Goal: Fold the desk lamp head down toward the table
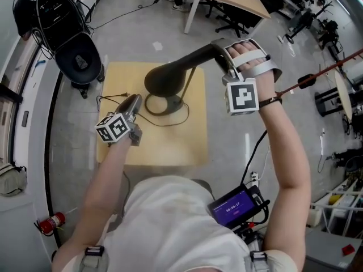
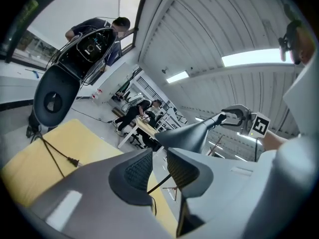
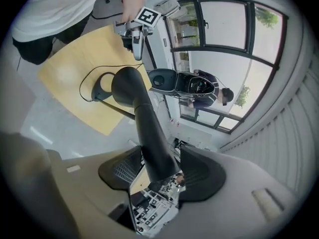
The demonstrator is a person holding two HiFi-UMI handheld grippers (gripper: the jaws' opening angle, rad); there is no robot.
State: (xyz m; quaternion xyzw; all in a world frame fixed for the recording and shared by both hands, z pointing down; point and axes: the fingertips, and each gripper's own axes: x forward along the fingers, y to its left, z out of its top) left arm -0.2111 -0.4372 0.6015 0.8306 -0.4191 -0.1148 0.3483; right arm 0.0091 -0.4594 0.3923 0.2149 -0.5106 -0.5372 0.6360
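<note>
While right claw (image 3: 160,159) stands open astride lamp head (image 3: 130,86), left claw (image 2: 159,166) narrowly open, empty.

Only text I can read, head view: timer digits on small purple screen (image 1: 234,207) at person's waist, looks like 00:00:17, too small for certainty. Marker cube (image 1: 116,128) on left claw (image 1: 131,102) and marker cube (image 1: 243,97) on right claw (image 1: 221,54): black-and-white square patterns only, no letters.
</note>
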